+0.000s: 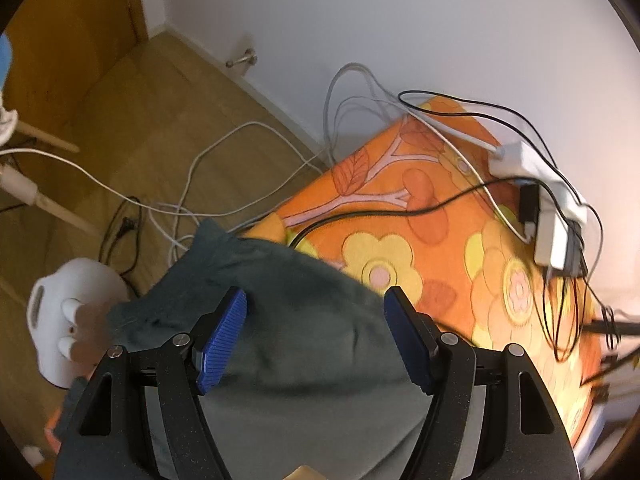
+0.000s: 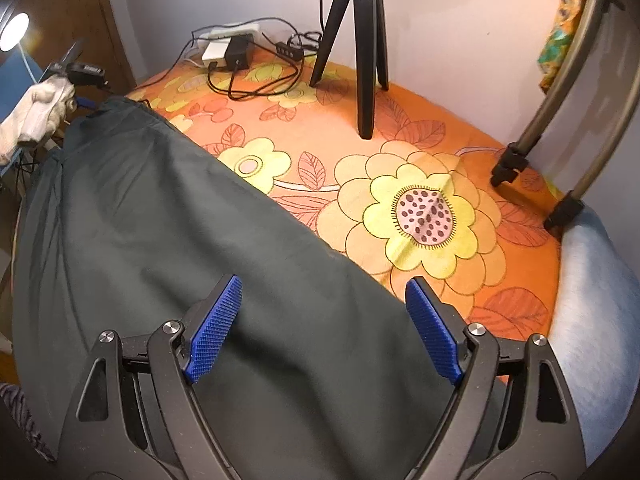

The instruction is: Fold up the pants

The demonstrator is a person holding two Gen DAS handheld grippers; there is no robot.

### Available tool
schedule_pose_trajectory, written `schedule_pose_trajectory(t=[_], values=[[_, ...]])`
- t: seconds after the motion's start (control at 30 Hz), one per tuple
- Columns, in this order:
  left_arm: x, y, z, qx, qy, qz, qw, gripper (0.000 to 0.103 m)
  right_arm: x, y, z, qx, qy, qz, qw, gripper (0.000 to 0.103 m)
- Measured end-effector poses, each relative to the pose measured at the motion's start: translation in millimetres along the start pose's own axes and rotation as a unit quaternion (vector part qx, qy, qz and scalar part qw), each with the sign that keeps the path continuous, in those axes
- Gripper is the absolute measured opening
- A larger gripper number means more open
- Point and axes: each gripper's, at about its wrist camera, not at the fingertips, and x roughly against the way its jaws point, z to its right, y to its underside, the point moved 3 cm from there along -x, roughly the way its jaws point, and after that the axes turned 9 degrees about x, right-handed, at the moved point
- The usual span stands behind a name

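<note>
Left wrist view: your left gripper (image 1: 316, 300) hangs with jaws spread, grasping nothing, above the dark green cotton pants (image 1: 288, 320), which spill over the left edge of the orange floral-cloth table (image 1: 440, 216).
Risk there: black and white cables (image 1: 400, 208) lie touching the fabric; dragging may snag them.
Right wrist view: your right gripper (image 2: 320, 304) is likewise released over the pants (image 2: 160, 220).
Risk here: the black tripod (image 2: 366, 60) stands near; a wide sweep could knock it.

both the left gripper (image 1: 316, 336) and right gripper (image 2: 324, 328) have black angular arms with triangular cut-outs, silver screws, and ribbed blue pads (image 2: 214, 332). a white knit glove (image 2: 38, 110) covers one hand.
</note>
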Motion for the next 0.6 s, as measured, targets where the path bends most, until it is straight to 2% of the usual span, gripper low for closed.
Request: schedule_pose_trajectory(t=[0.17, 0.3, 0.37, 0.43, 0.5, 0.6], values=[[-16, -7, -8, 0.048, -0.007, -0.004, 0.9988, 0.071, -14, -2, 2, 0.006, -0.010, -0.008, 1.000, 0.086], [-16, -9, -6, 0.049, -0.017, 0.017, 0.9985, 0.068, -19, -4, 3, 0.013, -0.012, -0.011, 1.000, 0.086], [-15, -7, -4, 0.041, -0.032, 0.037, 0.9980, 0.055, -21, -5, 3, 0.016, -0.014, -0.011, 1.000, 0.086], [-14, -6, -4, 0.036, -0.048, 0.056, 0.9966, 0.029, -23, -7, 3, 0.020, -0.016, -0.011, 1.000, 0.086], [-13, -5, -6, 0.038, -0.047, 0.066, 0.9960, 0.013, -25, -7, 4, 0.021, -0.020, -0.014, 0.999, 0.086], [-12, -6, -9, 0.040, -0.035, 0.070, 0.9961, 0.007, -29, -6, 2, 0.026, -0.028, -0.020, 0.999, 0.086]])
